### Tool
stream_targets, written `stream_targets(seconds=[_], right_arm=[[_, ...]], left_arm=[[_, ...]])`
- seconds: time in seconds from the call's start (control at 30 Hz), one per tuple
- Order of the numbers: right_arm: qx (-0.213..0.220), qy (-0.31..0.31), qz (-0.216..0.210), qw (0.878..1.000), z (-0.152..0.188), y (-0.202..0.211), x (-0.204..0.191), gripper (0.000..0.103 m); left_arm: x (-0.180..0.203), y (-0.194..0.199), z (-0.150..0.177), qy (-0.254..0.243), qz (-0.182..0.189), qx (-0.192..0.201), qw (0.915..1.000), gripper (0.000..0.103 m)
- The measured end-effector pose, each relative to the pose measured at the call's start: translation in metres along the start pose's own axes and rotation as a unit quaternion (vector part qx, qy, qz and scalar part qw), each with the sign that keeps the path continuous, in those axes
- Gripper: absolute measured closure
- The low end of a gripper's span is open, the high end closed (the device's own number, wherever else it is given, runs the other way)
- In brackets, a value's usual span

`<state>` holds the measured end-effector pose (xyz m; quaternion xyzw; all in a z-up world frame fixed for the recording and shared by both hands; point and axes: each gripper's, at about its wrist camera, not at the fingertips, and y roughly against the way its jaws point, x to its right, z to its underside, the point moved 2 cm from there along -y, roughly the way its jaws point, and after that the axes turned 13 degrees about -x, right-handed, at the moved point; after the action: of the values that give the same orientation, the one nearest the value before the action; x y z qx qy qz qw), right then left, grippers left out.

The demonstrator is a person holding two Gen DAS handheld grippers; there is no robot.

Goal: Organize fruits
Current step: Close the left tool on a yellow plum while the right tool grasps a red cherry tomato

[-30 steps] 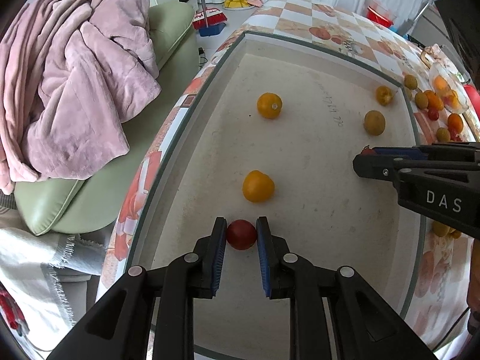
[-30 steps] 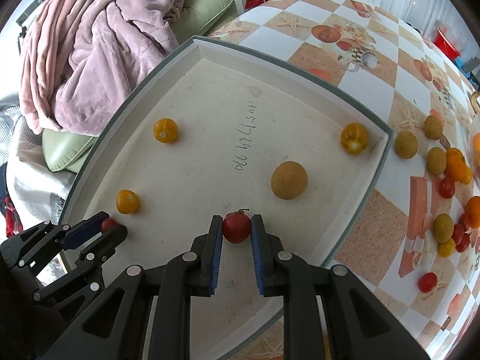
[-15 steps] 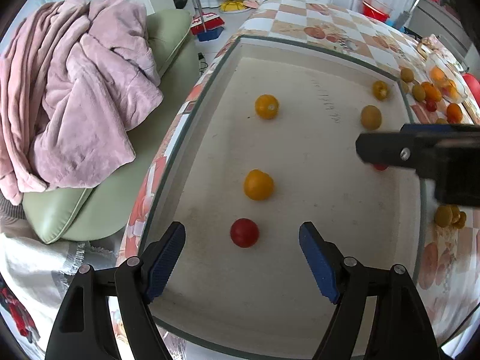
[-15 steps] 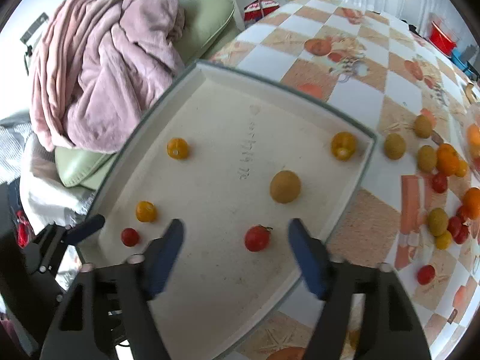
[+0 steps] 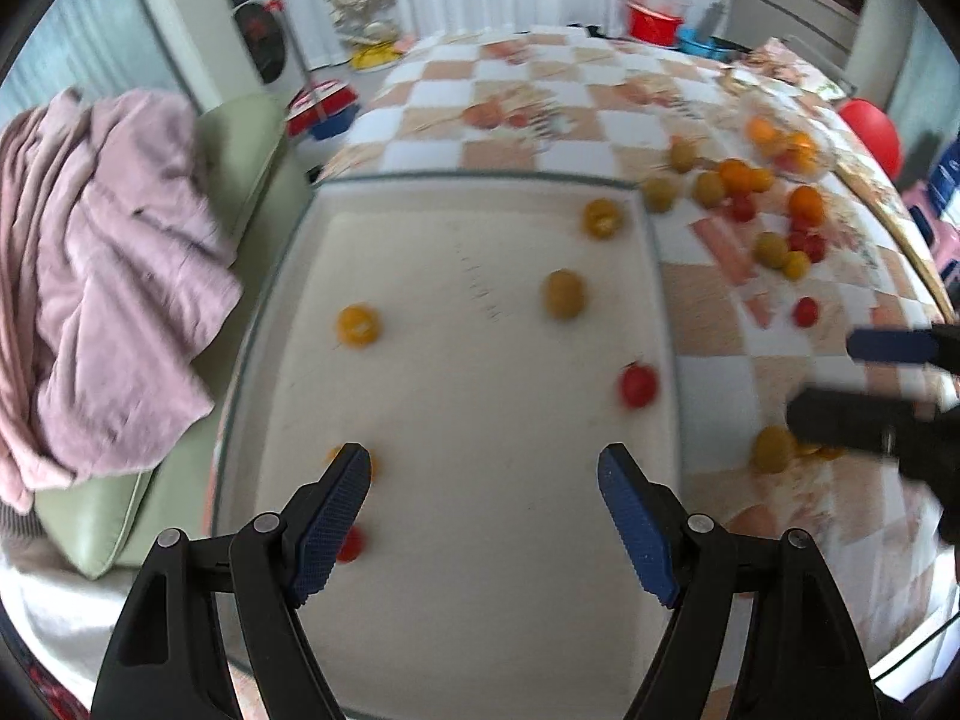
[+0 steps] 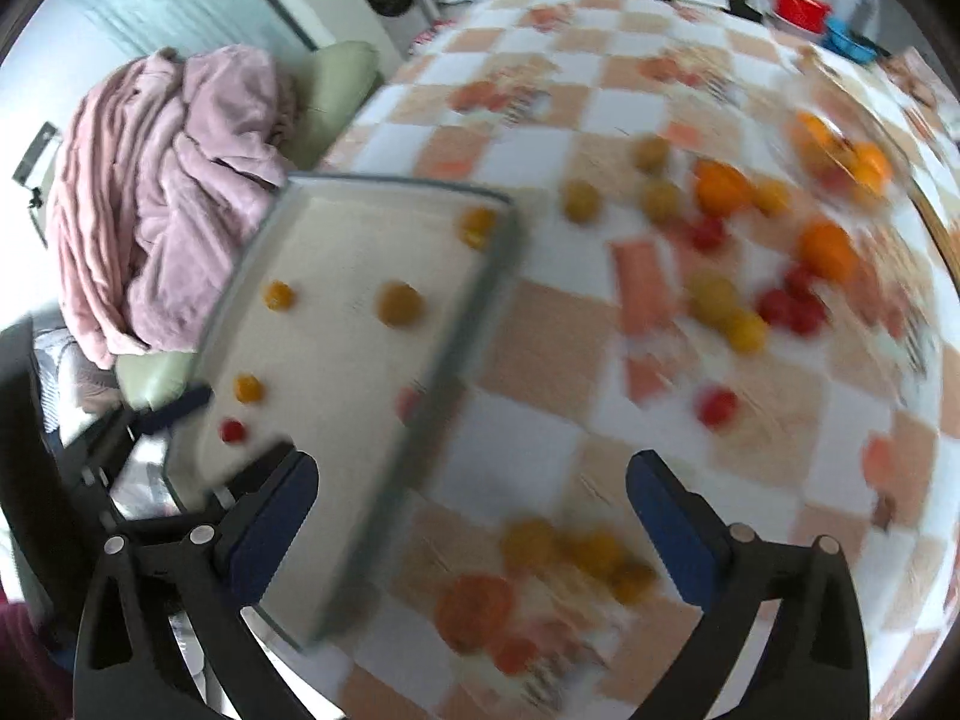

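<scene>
A white tray (image 5: pixel 456 180) with a grey-green rim lies on the checked table. Several small fruits lie in it: two red tomatoes (image 5: pixel 638 385) (image 5: pixel 351 543), yellow ones (image 5: pixel 357 326) and a brownish one (image 5: pixel 564 294). My left gripper (image 5: pixel 483 525) is open and empty above the tray's near end. My right gripper (image 6: pixel 471 531) is open and empty over the table, right of the tray (image 6: pixel 474 312); it shows at the right edge of the left wrist view (image 5: pixel 888 372). Loose fruits (image 6: pixel 726 312) lie scattered on the table. The right wrist view is blurred.
A pink blanket (image 5: pixel 96 276) lies on a green sofa (image 5: pixel 240 168) left of the table. A clear bowl with oranges (image 5: pixel 780 138) stands at the far right. A small cluster of fruits (image 6: pixel 570 552) lies near my right gripper. Red and blue tubs (image 5: pixel 654 12) stand beyond the table.
Both grippers opened and let go of their red tomatoes in the tray, then drew back. The right gripper has swung right, over the table with the loose fruits.
</scene>
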<state>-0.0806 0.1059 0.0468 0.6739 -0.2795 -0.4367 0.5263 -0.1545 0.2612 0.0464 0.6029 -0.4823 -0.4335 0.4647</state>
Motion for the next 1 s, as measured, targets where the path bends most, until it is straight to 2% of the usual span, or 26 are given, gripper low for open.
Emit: stream_targets(seconds=[0.13,0.27,0.4,0.5,0.57,0.67,0.8,1.0], right_arm=[[-0.009,-0.022,0.070,0.997,0.029,0.000,0.025,0.000],[-0.025,-0.051,0.090,0.994,0.050,-0.009,0.049,0.000],[-0.021,-0.058,0.101,0.993,0.059,-0.015,0.055,0.001],[-0.017,-0.055,0.102,0.993,0.063,-0.019,0.056,0.005],[-0.015,-0.048,0.102,0.993,0.064,-0.021,0.053,0.018],[-0.017,-0.033,0.101,0.994,0.069,-0.025,0.051,0.031],[-0.011,-0.019,0.104,0.994,0.074,-0.022,0.053,0.032],[-0.010,-0.031,0.100,0.994,0.081,-0.013,0.071,0.032]], left_arm=[[0.026,0.005,-0.009,-0.032,0.016,0.007,0.9993,0.024],[0.056,0.007,-0.015,-0.077,0.031,0.013,0.9965,0.024],[0.085,0.008,-0.016,-0.126,0.052,0.014,0.9906,0.024],[0.102,0.005,-0.012,-0.157,0.060,0.010,0.9857,0.024],[0.111,0.000,-0.009,-0.178,0.061,0.003,0.9821,0.024],[0.117,-0.005,-0.008,-0.193,0.066,-0.003,0.9790,0.024],[0.124,-0.014,-0.009,-0.206,0.072,-0.011,0.9759,0.024],[0.133,-0.029,-0.011,-0.224,0.067,-0.024,0.9719,0.024]])
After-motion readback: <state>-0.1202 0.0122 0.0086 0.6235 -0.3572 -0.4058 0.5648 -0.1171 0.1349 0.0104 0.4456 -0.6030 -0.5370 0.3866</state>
